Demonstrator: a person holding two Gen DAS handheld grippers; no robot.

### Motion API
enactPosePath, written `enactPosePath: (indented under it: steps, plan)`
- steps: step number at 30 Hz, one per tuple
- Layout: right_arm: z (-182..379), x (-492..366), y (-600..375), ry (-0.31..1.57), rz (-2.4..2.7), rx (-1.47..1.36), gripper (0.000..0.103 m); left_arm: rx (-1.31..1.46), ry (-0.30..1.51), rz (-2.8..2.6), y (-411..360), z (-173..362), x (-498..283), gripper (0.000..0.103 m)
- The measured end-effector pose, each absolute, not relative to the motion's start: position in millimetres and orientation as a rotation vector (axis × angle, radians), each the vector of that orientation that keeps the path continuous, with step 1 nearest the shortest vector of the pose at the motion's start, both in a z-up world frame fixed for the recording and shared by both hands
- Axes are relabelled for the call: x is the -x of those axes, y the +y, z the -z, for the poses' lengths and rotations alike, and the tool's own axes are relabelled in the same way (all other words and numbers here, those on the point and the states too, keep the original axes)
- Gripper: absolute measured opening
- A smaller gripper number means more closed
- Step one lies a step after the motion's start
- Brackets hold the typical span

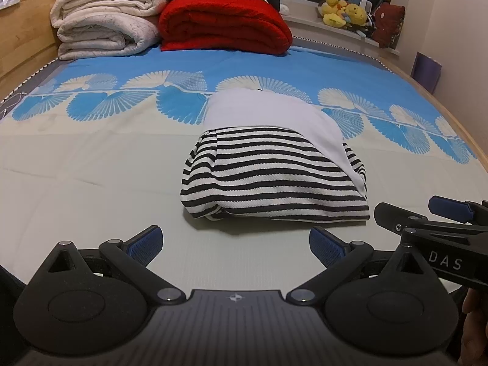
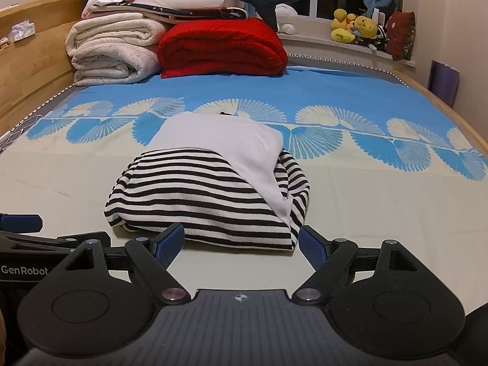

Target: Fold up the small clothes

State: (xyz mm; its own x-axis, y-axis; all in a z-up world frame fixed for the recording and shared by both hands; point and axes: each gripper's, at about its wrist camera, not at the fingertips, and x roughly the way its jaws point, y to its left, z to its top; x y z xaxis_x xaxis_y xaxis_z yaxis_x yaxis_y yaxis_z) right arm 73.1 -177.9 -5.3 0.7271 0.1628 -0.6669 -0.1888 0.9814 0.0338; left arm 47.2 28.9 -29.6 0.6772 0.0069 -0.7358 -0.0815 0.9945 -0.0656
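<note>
The bed (image 1: 91,158) carries a red blanket (image 1: 224,24) and cream blankets (image 1: 103,24) stacked at its far edge. A folded black-and-white striped garment (image 2: 198,195) with a white panel lies mid-bed, toward the near edge. Just short of it, touching nothing, the left gripper (image 1: 236,244) and right gripper (image 2: 242,244) both hover with fingers spread and empty.

The bed (image 1: 91,158) is covered by a sheet, cream near the camera and blue with fan patterns farther back. A folded striped garment (image 1: 268,180) with a white panel lies mid-bed. At the far end sit a red blanket (image 1: 224,24) and stacked cream blankets (image 1: 106,24), side by side.
</note>
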Motion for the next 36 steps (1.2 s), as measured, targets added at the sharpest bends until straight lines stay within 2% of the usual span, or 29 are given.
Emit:
enactPosePath:
  steps: [36]
  plan:
    - [5.3, -74.9, -181.0, 0.729, -0.193, 0.039, 0.083, 0.093, 0.826, -0.045, 26.7, 30.4, -49.0, 0.102]
